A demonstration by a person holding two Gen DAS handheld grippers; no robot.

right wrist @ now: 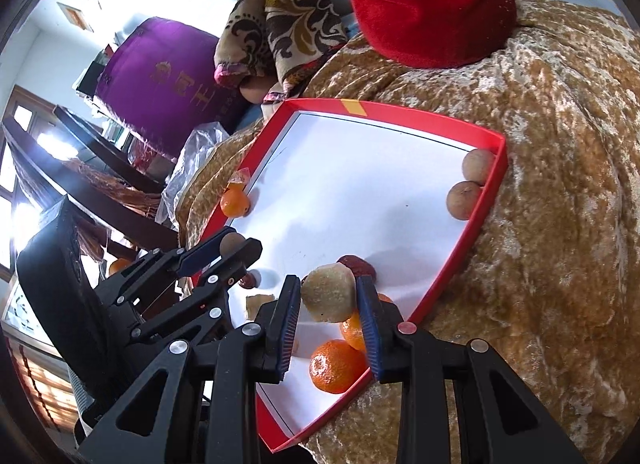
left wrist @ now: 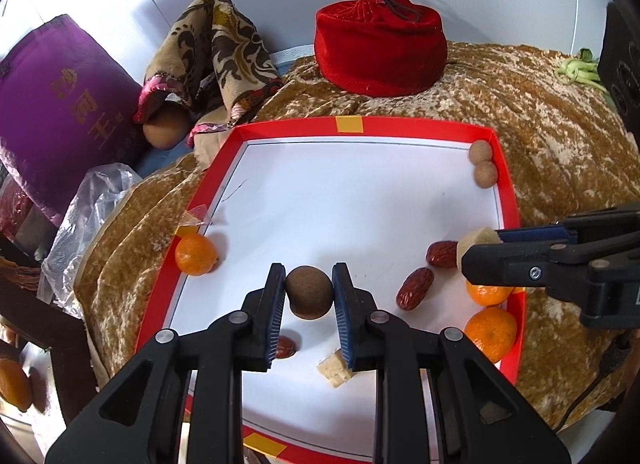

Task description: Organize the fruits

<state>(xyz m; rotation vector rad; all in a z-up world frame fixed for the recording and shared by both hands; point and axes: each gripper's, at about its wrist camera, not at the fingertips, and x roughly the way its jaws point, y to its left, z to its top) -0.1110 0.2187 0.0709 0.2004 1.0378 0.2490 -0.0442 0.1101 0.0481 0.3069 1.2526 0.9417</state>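
Brown-cloth desk carrying red tray [left wrist: 508, 184]: left claw [left wrist: 309, 291] is clamping a longan [left wrist: 309, 291], right claw [right wrist: 329, 296] is clamping a pale chunk [right wrist: 329, 296]; longan pair [left wrist: 482, 163] is lying far-right, nearer right claw.

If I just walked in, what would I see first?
Probably the big red tray with its white floor, sitting on a golden-brown cloth. Over it, the left gripper pinches a round brown fruit, and the right gripper pinches a pale cake. Bright oranges glow in the tray's near right corner, and a red velvet pouch sits behind.
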